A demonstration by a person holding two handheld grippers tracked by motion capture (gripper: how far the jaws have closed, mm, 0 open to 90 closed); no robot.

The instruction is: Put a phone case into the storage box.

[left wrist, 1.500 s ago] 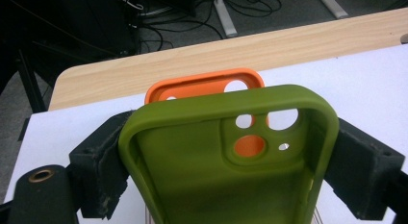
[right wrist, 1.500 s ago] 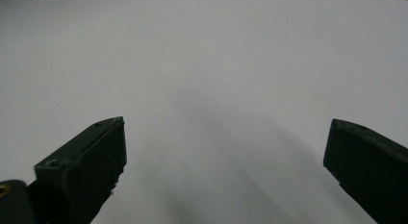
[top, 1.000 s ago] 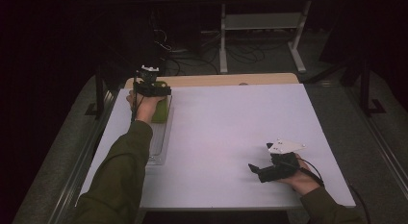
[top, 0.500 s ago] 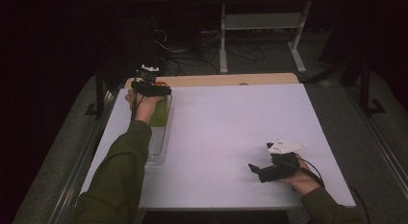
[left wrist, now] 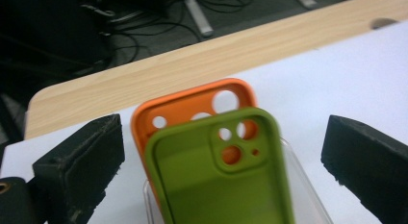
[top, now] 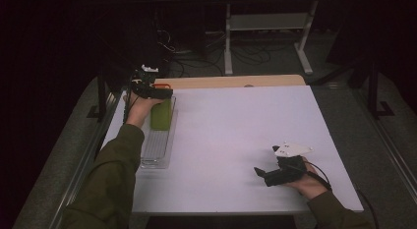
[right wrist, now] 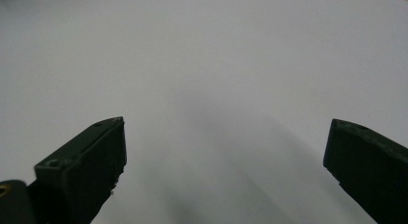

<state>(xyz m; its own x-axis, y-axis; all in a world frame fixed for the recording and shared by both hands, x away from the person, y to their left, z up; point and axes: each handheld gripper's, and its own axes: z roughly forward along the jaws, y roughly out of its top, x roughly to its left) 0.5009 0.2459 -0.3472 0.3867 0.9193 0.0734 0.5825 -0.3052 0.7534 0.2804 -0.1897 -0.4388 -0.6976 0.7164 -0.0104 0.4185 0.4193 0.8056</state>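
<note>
A green phone case point(left wrist: 221, 180) stands upright in a clear plastic rack point(top: 156, 145) at the table's left side, with an orange phone case point(left wrist: 183, 106) standing just behind it. My left gripper point(left wrist: 221, 152) hovers over the far end of the rack point(left wrist: 298, 185), jaws wide open on either side of the two cases, touching neither. In the high view the left gripper point(top: 153, 90) sits above the green case point(top: 161, 115). My right gripper point(top: 268, 174) rests low near the table's front right, open, with bare white surface point(right wrist: 216, 80) between its jaws.
The white table top point(top: 246, 126) spreads between the two hands. A wooden board edge point(top: 231, 81) runs along the table's far side. Beyond it on the dark floor lie cables point(top: 246, 52) and a metal stand point(top: 265, 22).
The left gripper has shifted slightly toward the far end of the rack. The right gripper has stayed still.
</note>
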